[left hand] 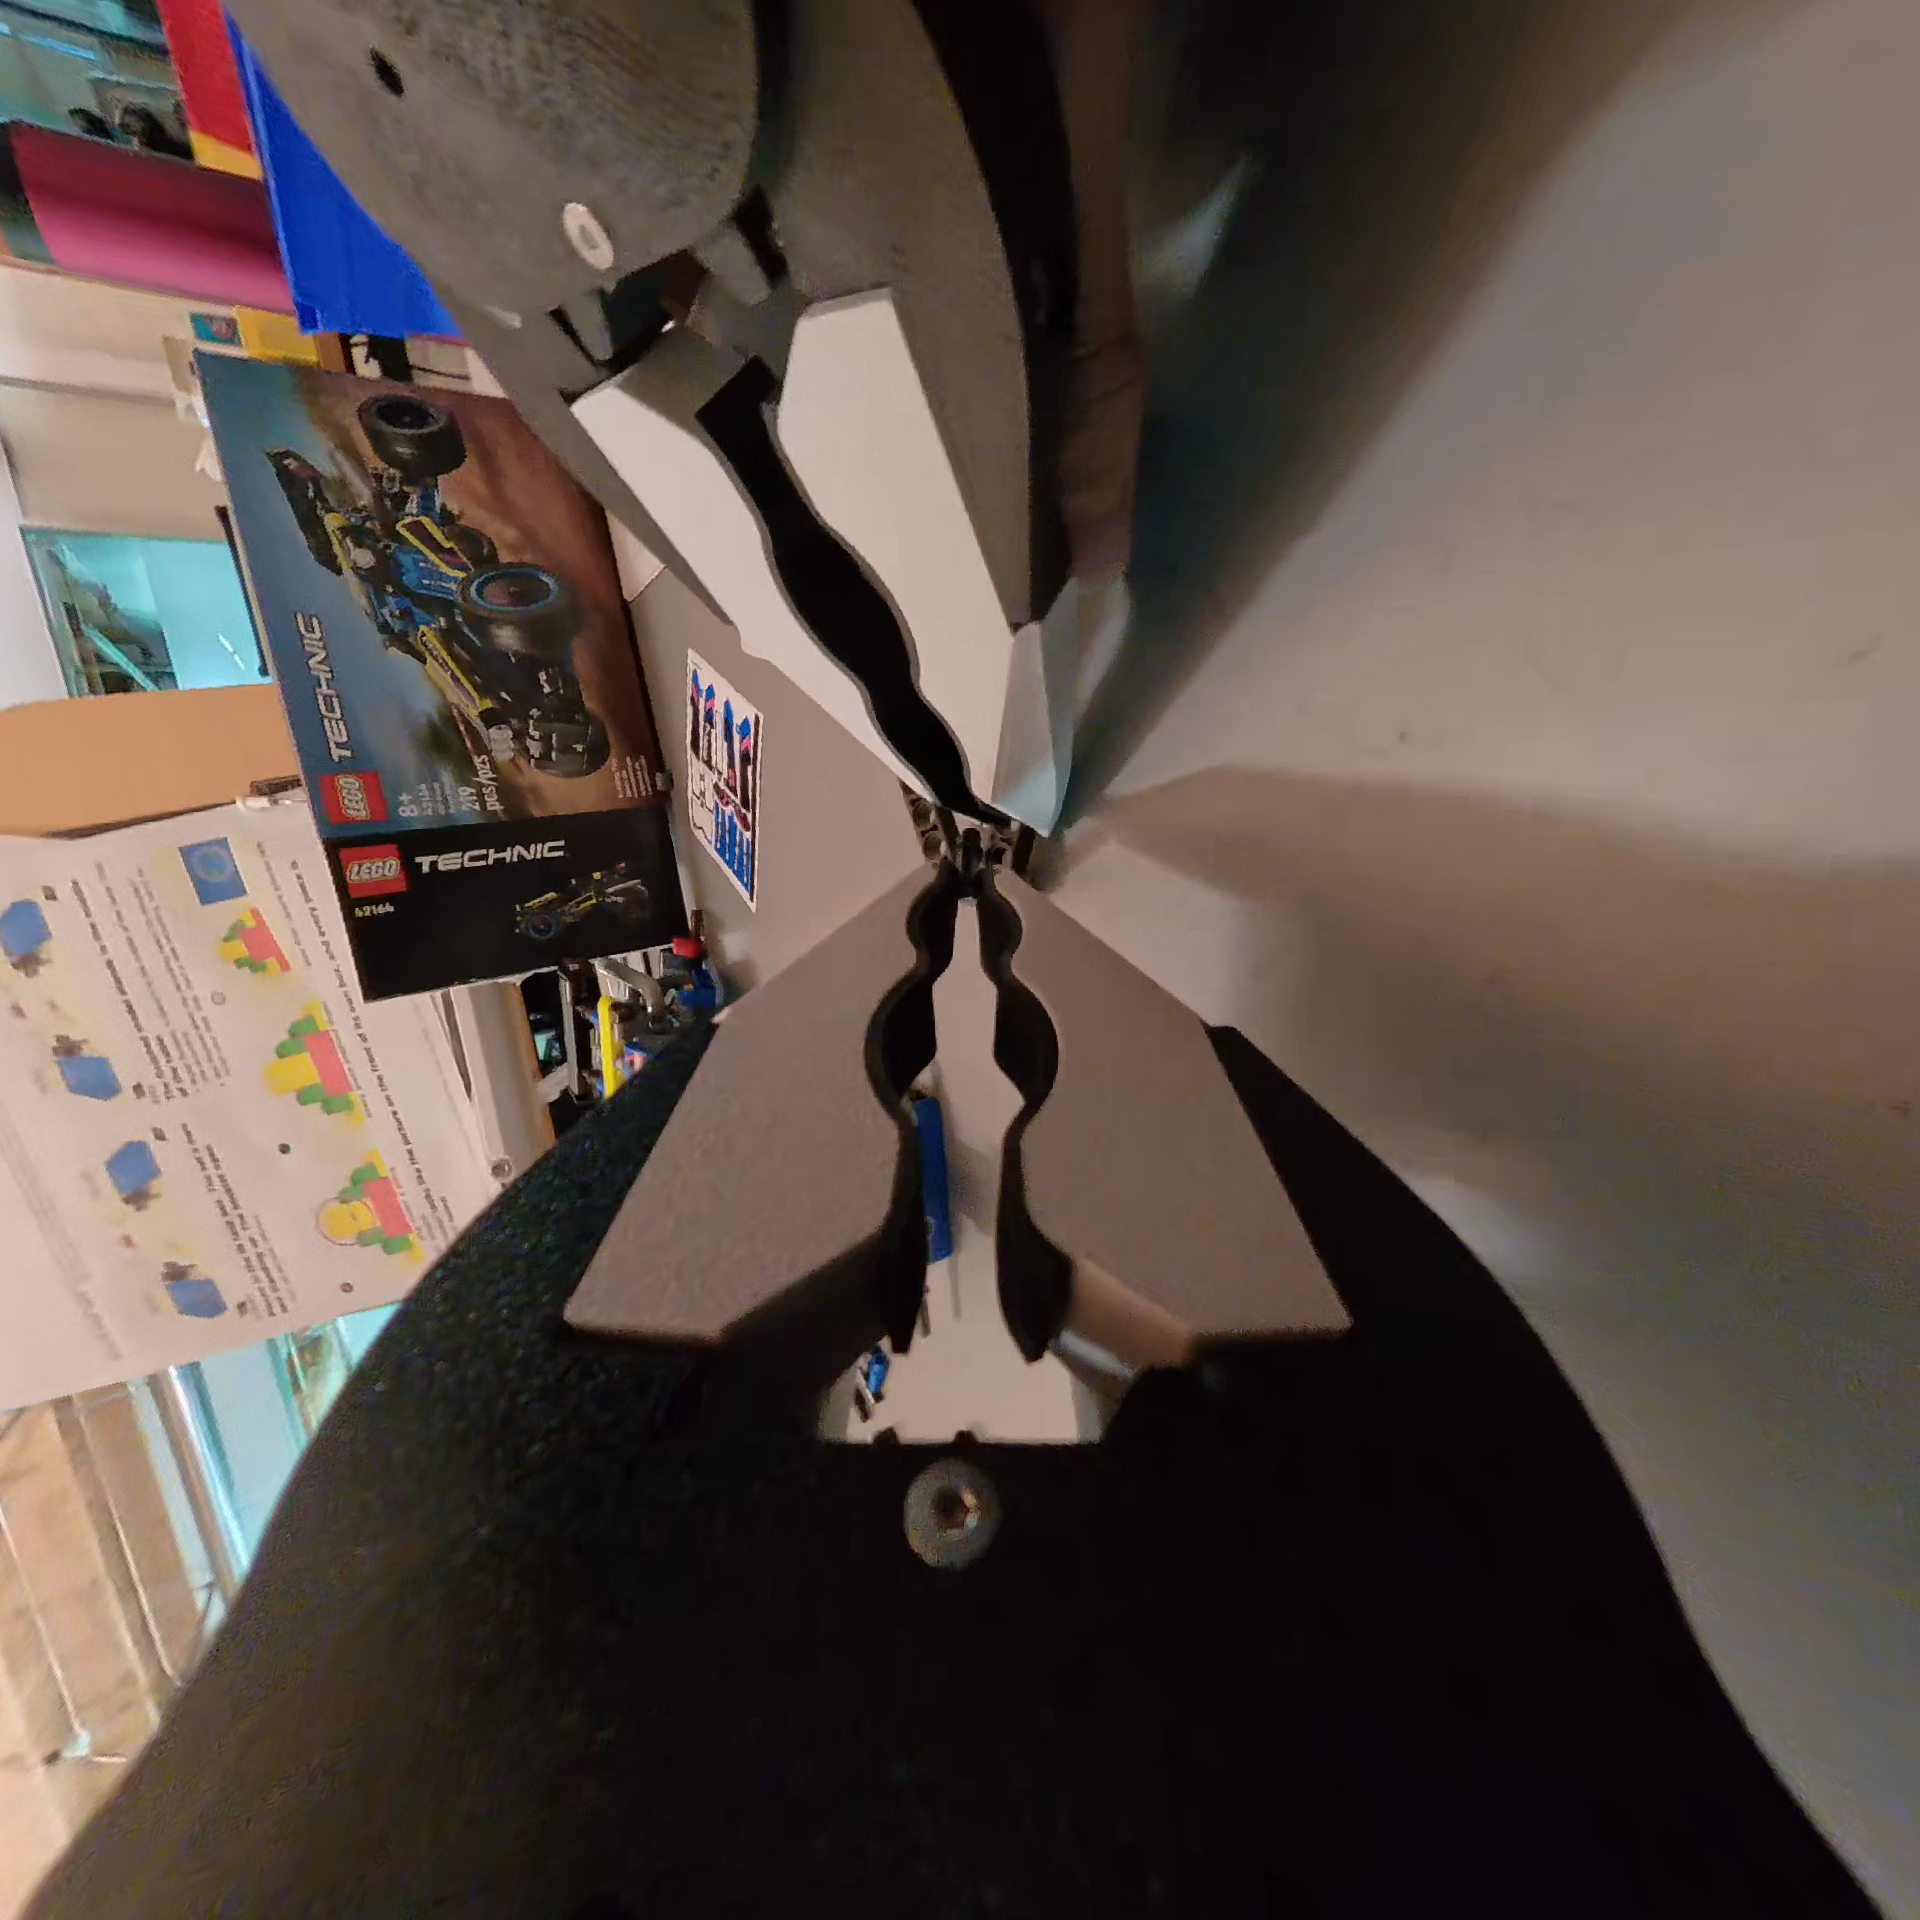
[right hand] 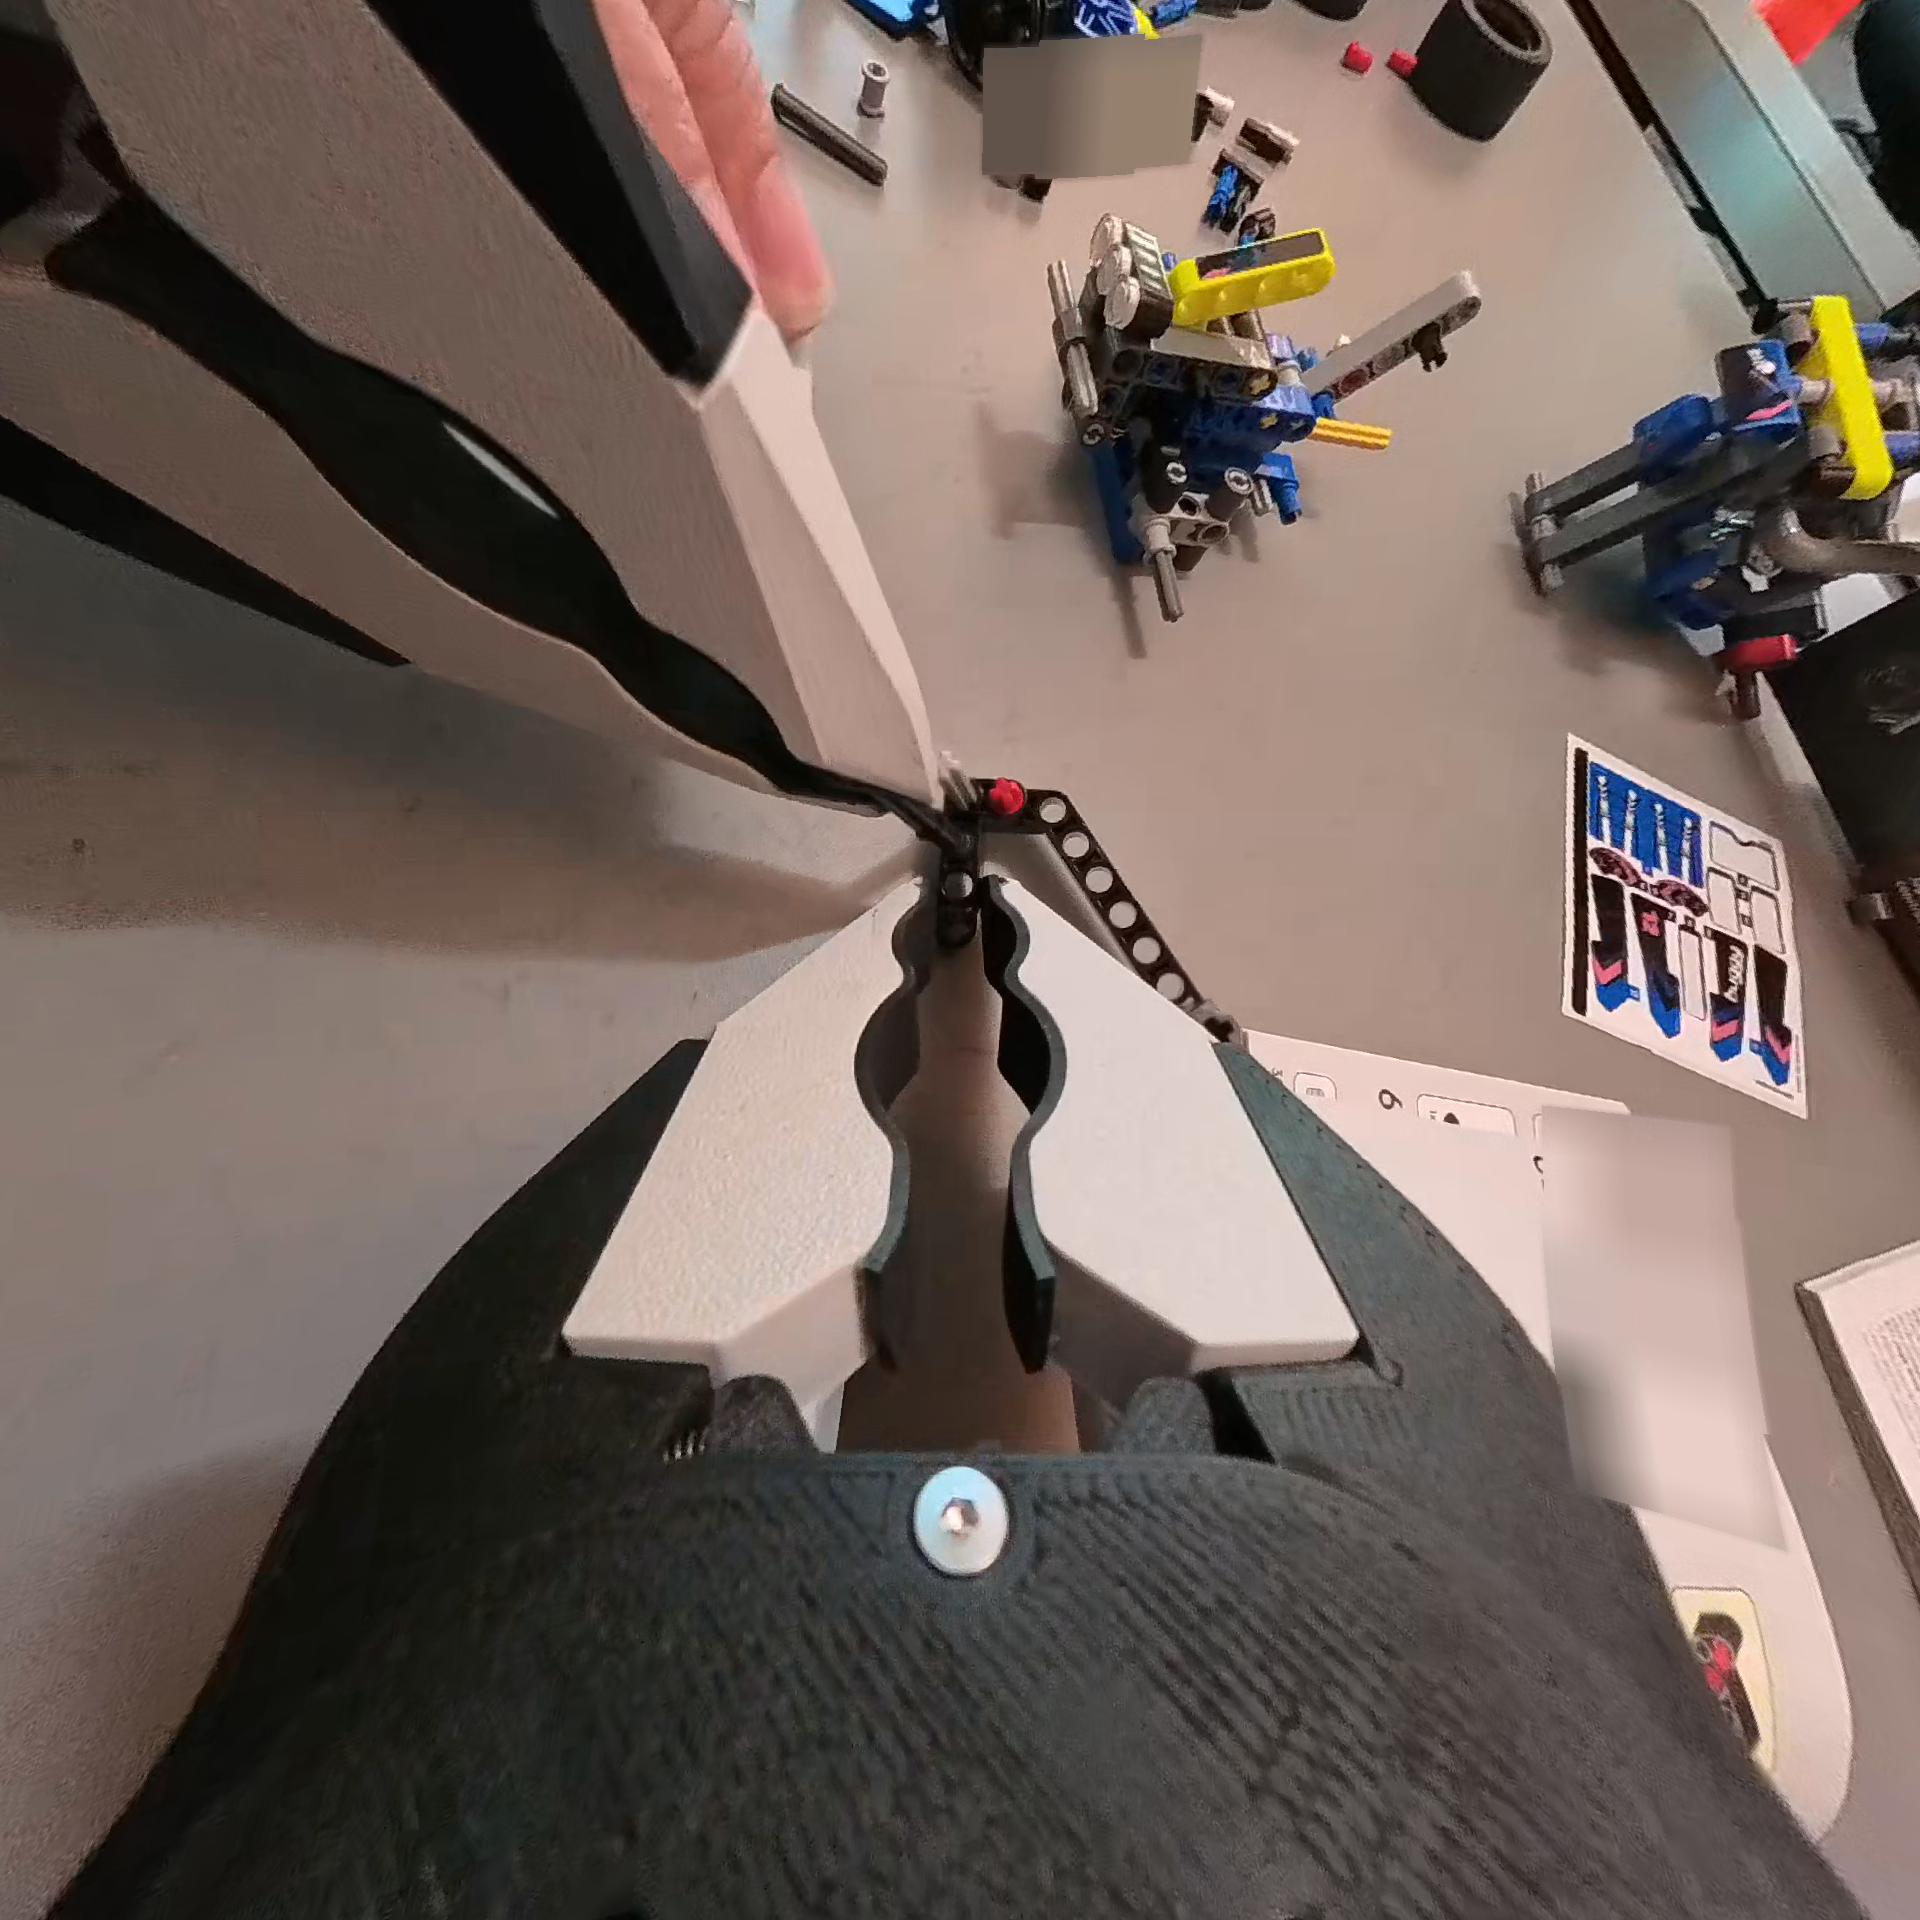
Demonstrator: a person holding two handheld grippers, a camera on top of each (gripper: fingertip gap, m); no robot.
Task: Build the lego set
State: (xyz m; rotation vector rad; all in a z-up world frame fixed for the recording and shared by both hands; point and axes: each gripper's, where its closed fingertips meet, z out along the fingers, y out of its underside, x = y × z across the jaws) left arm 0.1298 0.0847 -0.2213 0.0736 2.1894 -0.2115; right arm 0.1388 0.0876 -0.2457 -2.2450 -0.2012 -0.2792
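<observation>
Holding the black perforated beam (right hand: 1117, 914) by its short bent end, my right gripper (right hand: 961, 904) is nearly closed on it above the grey table (right hand: 1351, 727), while my left gripper (left hand: 971, 857), tips together, pinches a small dark pin at the same joint.

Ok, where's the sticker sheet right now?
In the right wrist view the sticker sheet lies flat on the grey table at the right side, below the blue and yellow brick model and just above the white instruction page.
</observation>
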